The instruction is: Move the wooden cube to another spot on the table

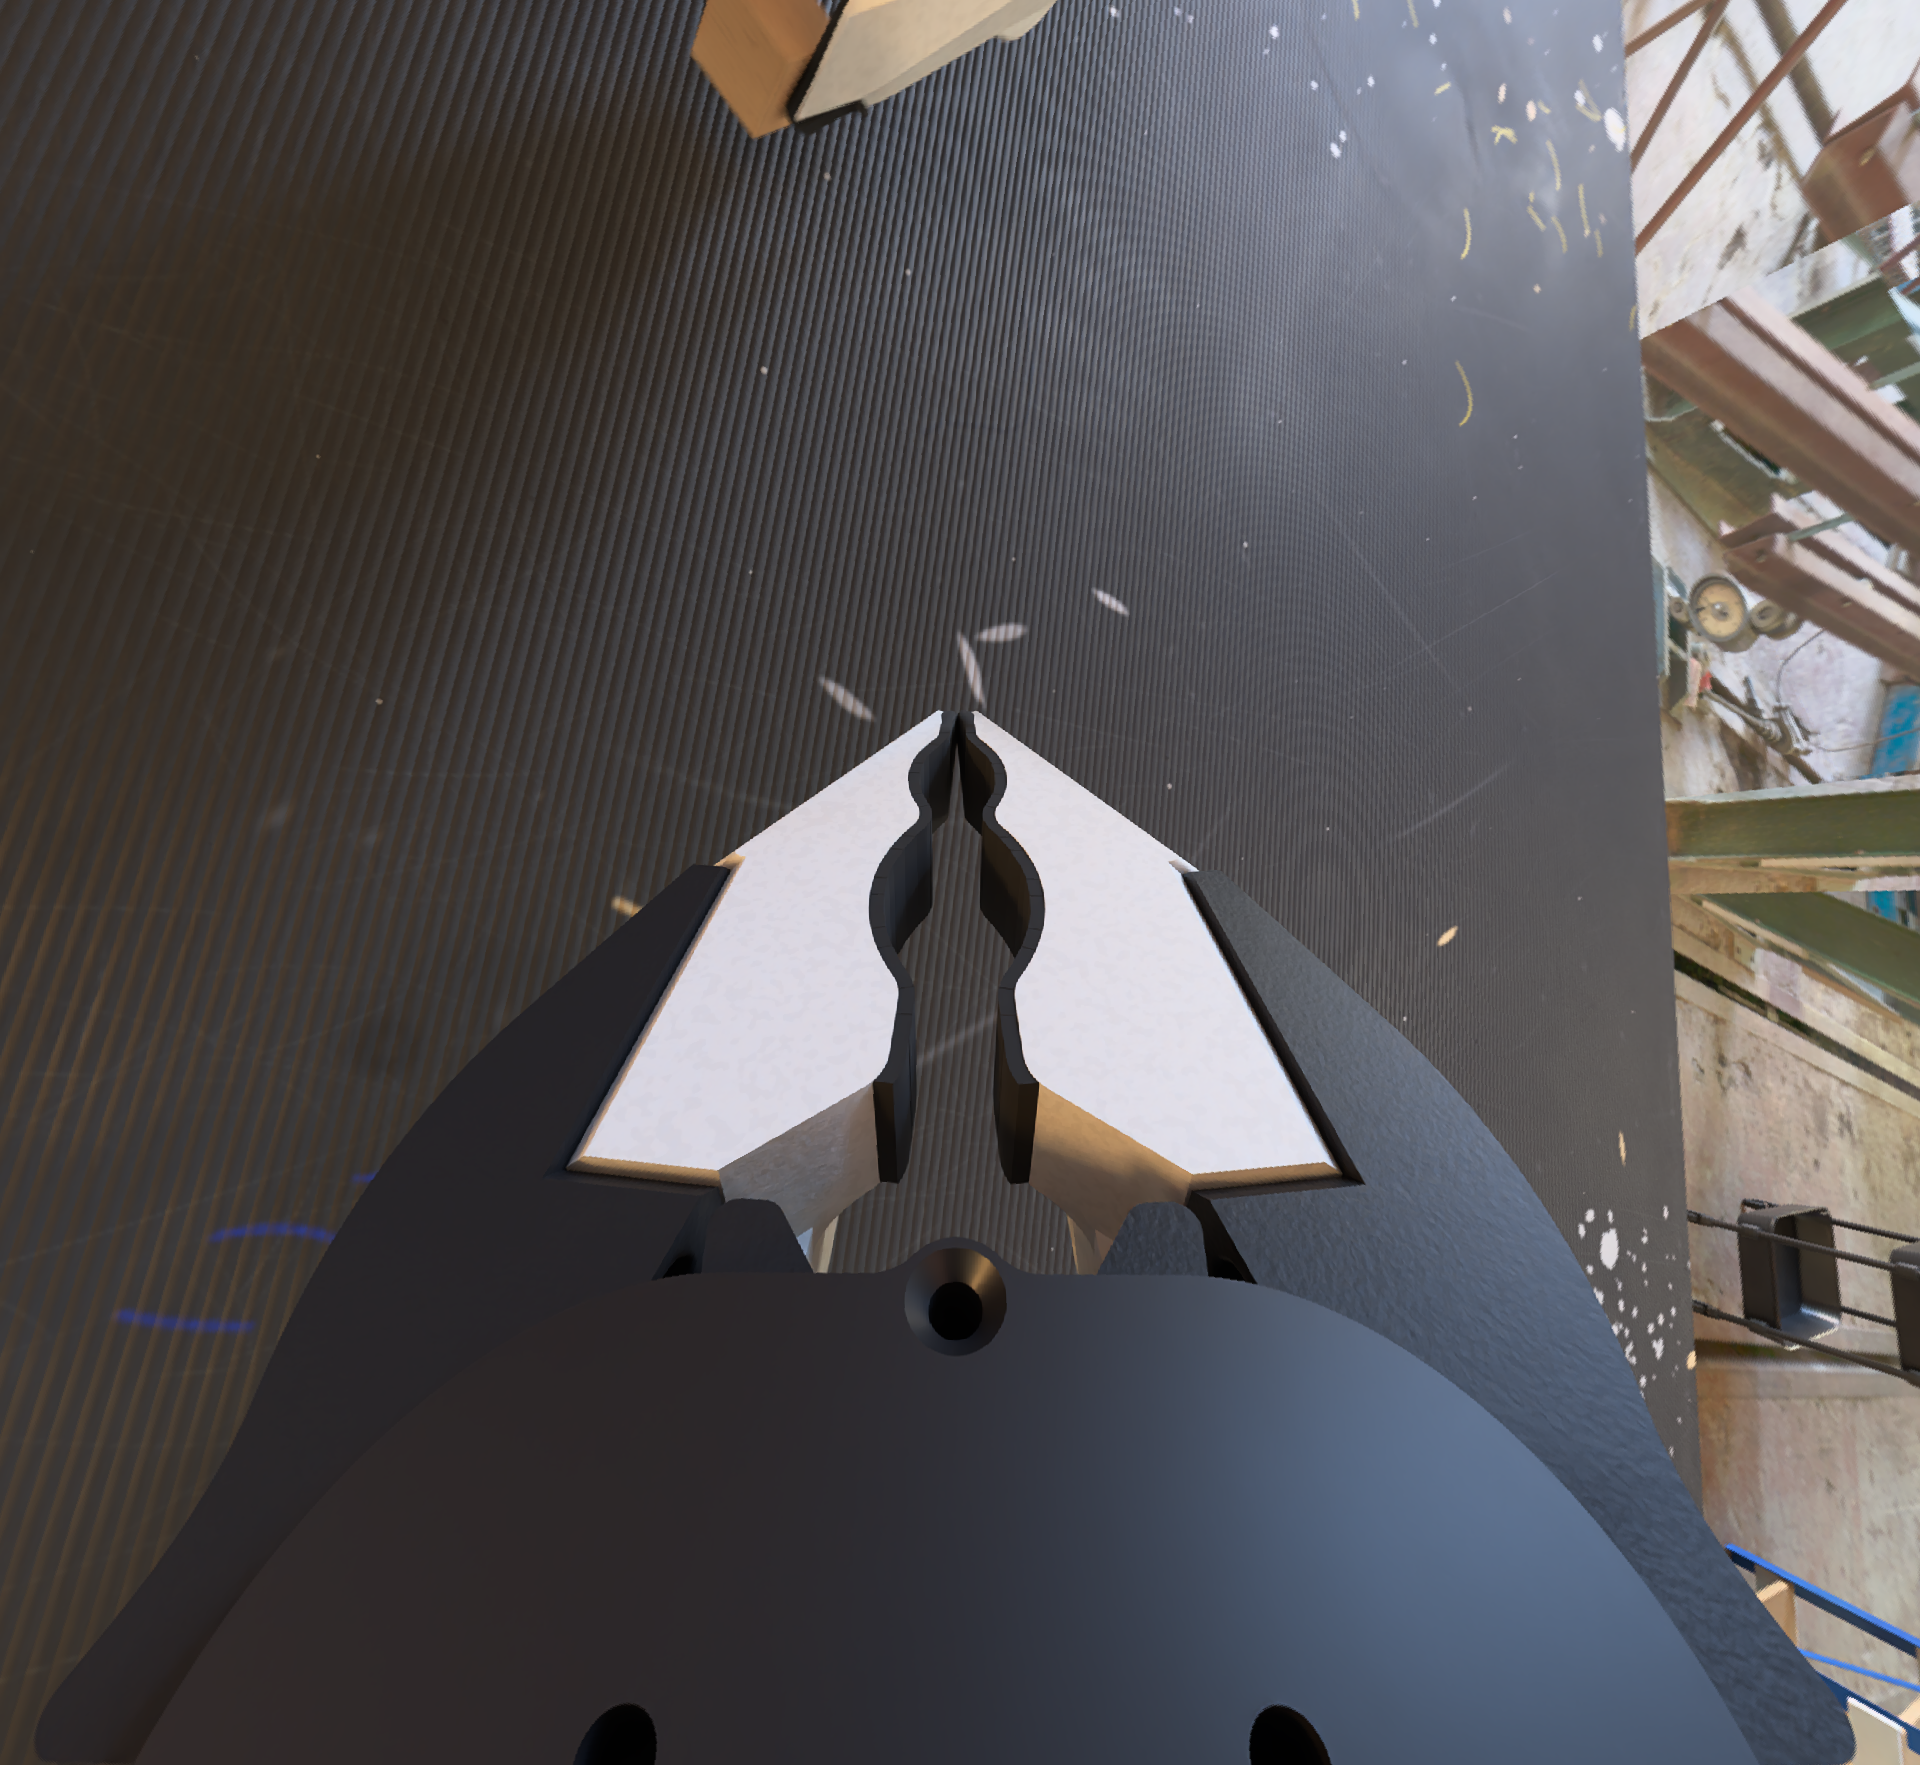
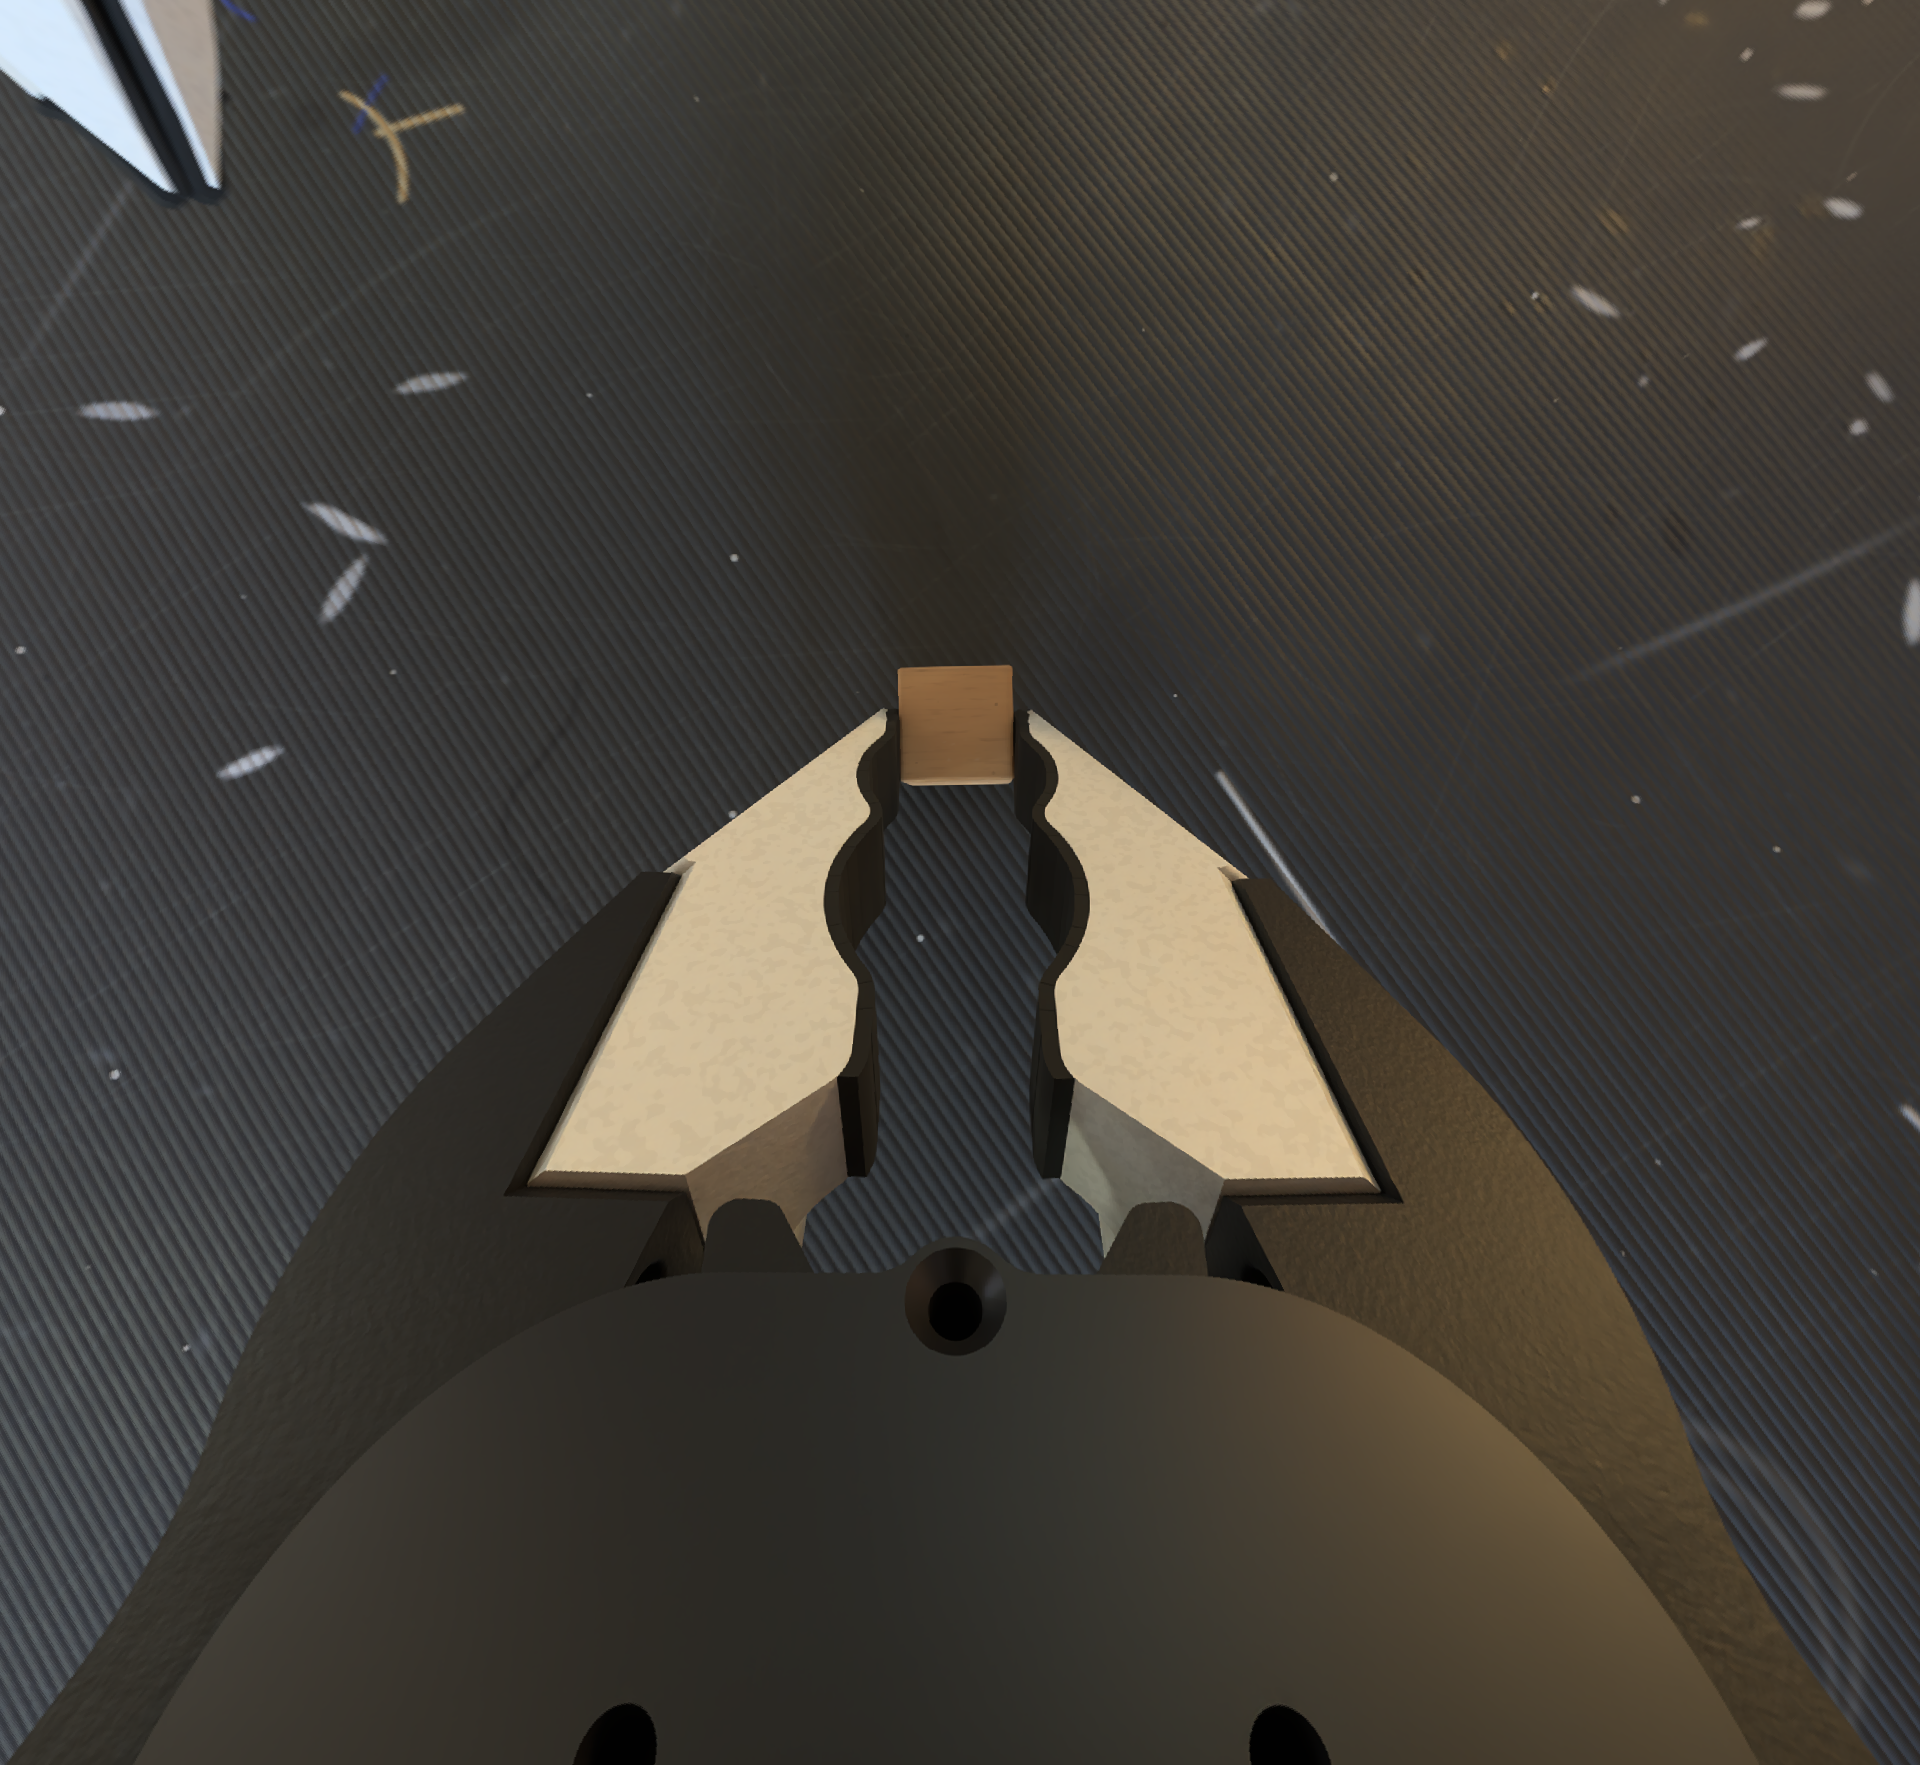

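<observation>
The right gripper (image 2: 955,728) has the wooden cube (image 2: 954,726) pinched between its fingertips, jaws closed only as far as the cube's width allows, each dark inner pad pressed against one side of the block; the cube sits at the very tips and juts a little beyond them. In the left wrist view the same cube (image 1: 750,48) shows at the top of the picture, clasped by the right gripper (image 1: 831,84) above the dark ribbed tabletop (image 1: 416,468), though whether its underside is touching the surface or just clear of it cannot be told. So the step in hand appears to be the carry, with the grasp made and the block on its way to a new place. The next move calls for travel to a bare patch of tabletop, a gentle lowering until the cube rests flat, then parting the jaws without nudging it; held so near the tips, it could slip if jolted. The left gripper (image 1: 957,716) is closed with its tips meeting, holding nothing, well apart from the cube. Counted: one wooden cube, two grippers, one tabletop speckled with pale flecks.
</observation>
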### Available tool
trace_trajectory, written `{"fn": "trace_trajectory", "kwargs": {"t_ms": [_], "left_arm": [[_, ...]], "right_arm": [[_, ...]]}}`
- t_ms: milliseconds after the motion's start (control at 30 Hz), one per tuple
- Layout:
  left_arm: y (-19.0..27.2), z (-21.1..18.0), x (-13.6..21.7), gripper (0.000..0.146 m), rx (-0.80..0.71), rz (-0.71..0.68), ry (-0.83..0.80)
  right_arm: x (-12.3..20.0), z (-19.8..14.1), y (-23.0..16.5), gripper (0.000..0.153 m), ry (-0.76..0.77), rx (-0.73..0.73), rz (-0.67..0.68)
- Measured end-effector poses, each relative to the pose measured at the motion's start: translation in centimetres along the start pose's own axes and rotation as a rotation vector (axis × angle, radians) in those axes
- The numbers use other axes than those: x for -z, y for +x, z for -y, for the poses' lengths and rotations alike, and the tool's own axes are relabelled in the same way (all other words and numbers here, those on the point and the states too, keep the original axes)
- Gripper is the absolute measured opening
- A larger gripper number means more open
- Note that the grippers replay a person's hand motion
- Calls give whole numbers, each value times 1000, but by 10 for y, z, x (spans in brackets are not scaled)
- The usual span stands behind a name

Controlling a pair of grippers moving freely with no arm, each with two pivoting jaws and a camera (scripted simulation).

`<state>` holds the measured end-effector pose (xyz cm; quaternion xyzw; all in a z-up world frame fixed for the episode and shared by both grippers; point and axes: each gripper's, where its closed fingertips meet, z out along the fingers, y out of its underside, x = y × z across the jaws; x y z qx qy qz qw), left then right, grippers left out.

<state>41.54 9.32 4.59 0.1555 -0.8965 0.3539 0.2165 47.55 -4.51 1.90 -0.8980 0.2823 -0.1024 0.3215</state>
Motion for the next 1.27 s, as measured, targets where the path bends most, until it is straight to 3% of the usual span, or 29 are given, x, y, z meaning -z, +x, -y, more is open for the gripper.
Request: {"fn": "trace_trajectory", "kwargs": {"t_ms": [133,267,433,600,833,967,1067,1133,1200,1267], "left_arm": [[2,5,3,0,0,-15,33],[4,12,8,0,7,-23,77],[9,21,13,0,1,-34,134],[11,26,15,0,-3,-39,167],[10,29,18,0,21,-62,192],[11,33,26,3,25,-90,238],[1,32,32,8,-2,-37,238],[-4,37,38,11,-100,27,282],[-3,44,46,12,-222,92,347],[0,47,52,14,-290,123,387]], "right_arm": [[-3,-2,5,21,-3,-9,21],[32,-7,7,21,94,32,8],[70,-56,-11,21,94,161,67],[68,-94,-20,21,7,164,95],[72,-99,-3,22,10,159,83],[79,-68,-16,40,167,224,108],[94,-19,-26,42,401,329,92],[113,19,-22,46,595,386,27],[134,53,-12,65,808,446,-68],[142,75,-4,78,906,474,-98]]}}
